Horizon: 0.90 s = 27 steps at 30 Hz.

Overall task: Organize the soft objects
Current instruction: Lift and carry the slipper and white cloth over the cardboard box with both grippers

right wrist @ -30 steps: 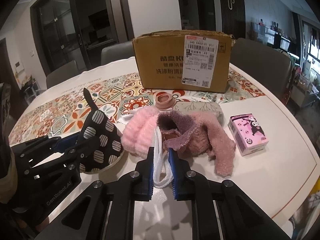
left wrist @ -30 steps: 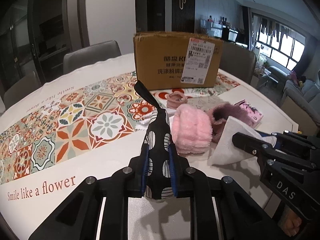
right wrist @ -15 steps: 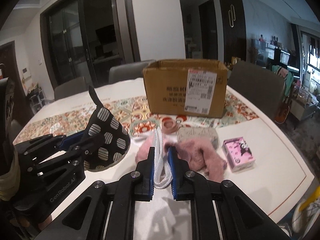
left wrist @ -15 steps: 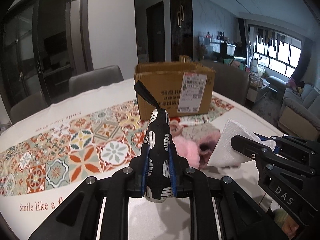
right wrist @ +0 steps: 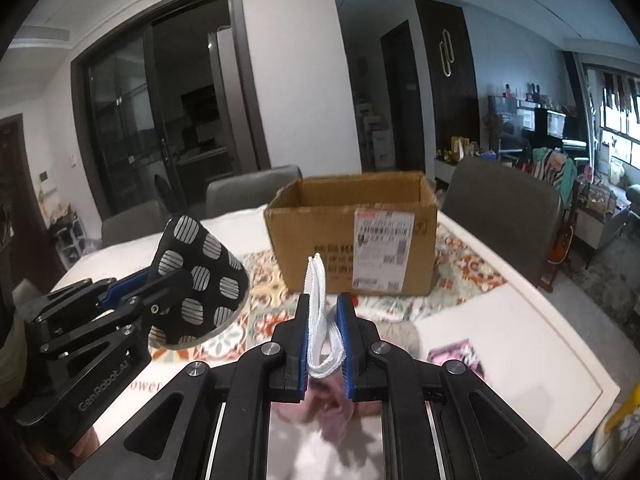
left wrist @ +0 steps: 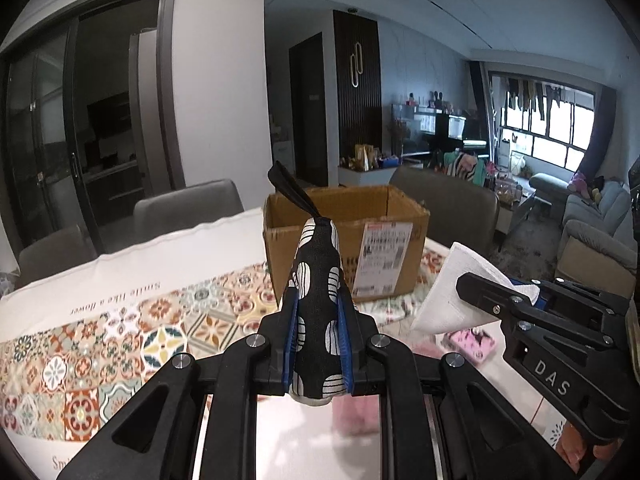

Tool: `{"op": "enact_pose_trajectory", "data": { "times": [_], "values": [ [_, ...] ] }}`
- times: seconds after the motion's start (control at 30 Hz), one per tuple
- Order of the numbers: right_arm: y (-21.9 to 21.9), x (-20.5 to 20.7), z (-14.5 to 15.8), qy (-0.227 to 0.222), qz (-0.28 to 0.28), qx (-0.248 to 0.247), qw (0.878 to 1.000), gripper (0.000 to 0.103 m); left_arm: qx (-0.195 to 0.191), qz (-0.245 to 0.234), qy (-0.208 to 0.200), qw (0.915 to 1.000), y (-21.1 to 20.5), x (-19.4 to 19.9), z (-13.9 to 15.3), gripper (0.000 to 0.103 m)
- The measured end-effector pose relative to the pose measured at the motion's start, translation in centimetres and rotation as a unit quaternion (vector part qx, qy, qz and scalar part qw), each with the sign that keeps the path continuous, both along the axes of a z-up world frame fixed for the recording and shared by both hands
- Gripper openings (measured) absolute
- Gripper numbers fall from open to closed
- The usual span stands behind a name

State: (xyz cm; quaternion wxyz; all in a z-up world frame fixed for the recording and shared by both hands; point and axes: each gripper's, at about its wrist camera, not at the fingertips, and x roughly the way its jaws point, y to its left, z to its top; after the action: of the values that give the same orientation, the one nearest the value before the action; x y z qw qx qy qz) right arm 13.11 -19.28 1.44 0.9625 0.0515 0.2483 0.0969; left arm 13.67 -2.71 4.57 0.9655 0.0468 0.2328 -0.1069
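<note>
My left gripper [left wrist: 318, 344] is shut on a black pouch with white striped dots [left wrist: 318, 304], held up in the air; it also shows in the right wrist view [right wrist: 200, 280]. My right gripper [right wrist: 324, 332] is shut on a folded white cloth [right wrist: 318, 320], seen from the side in the left wrist view [left wrist: 452, 292]. An open cardboard box [right wrist: 352, 236] stands ahead on the table, its top open [left wrist: 344, 208]. Pink and mauve fluffy items [right wrist: 332, 404] lie blurred on the table below my grippers.
The table has a patterned tile runner [left wrist: 120, 336] over a white cloth. A small pink packet [left wrist: 474, 340] lies at right, also in the right wrist view [right wrist: 456, 356]. Grey chairs [right wrist: 500, 208] stand around the table.
Both grippers have risen well above the table with their items. The box's open top has come into view and the fluffy items have dropped below.
</note>
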Motion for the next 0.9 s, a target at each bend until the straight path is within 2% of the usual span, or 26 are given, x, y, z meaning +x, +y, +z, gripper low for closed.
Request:
{"op": "enact_pose_trajectory", "data": {
  "times": [0.3, 0.53, 0.9],
  "values": [
    [-0.8, 3.9, 2.9, -0.037, -0.015, -0.003, 0.999, 0.014, -0.011, 0.002, -0.024, 0.9996, -0.4, 3.6, 2.1, 0.019],
    [-1.3, 7.7, 3.5, -0.048, -0.019, 0.004, 0.999, 0.014, -0.022, 0.002, -0.044, 0.9988, -0.9, 6.6, 2.9, 0.019],
    [-2.1, 12.6, 4.2, -0.048, -0.030, -0.003, 0.998, 0.014, -0.024, -0.006, -0.038, 0.9990, -1.5, 11.8, 3.0, 0.019]
  ]
}}
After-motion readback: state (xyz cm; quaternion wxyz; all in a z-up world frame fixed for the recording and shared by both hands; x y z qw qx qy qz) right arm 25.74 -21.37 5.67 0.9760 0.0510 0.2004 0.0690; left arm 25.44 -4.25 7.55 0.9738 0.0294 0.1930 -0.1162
